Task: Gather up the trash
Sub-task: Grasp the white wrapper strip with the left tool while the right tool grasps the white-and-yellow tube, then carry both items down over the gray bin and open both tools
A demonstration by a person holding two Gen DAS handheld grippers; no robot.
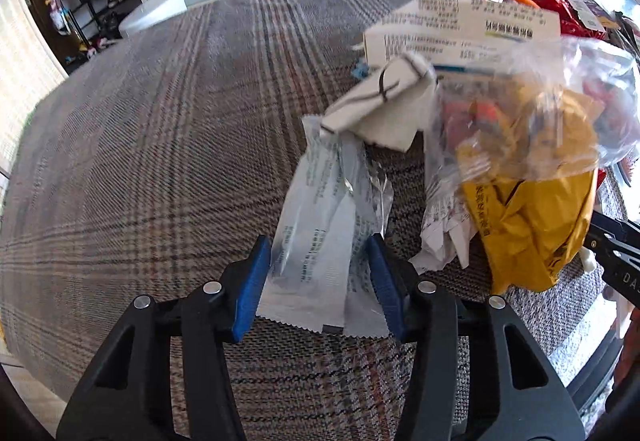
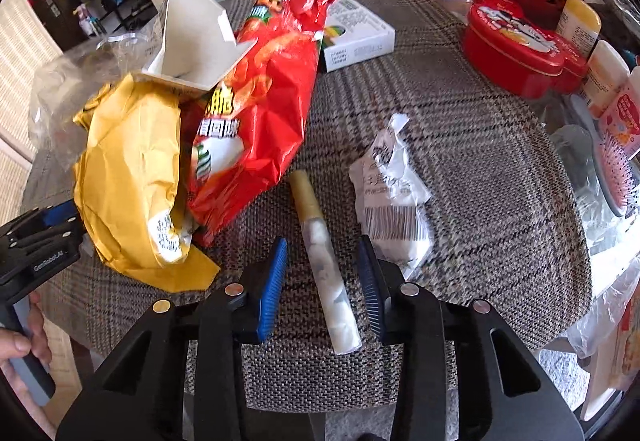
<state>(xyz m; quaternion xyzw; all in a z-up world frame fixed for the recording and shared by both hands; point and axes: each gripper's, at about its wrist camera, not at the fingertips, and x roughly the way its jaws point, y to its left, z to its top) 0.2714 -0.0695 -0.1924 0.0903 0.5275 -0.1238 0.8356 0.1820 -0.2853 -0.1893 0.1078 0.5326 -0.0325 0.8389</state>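
tablecloth: woven plaid cloth, coarse, matt
snack bag: crinkled red foil-like plastic, glossy
yellow bag: creased, slightly shiny
wrapper: thin printed film, serrated edges
tube: clear smooth plastic
finger pads: blue, ribbed
tin: glossy red

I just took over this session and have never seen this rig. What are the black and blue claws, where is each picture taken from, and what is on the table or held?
There is no robot arm: a person carries a two-finger gripper in each hand, with a fisheye camera looking along its fingers.

The left wrist view shows the left gripper, its blue pads open on either side of a flat silver wrapper on the plaid tablecloth. Beside it sit a clear plastic bag and a yellow bag.

The right wrist view shows the right gripper, open around a thin clear tube wrapper. Nearby are a red snack bag, a crumpled label and a red tin.

Nothing is gripped yet.
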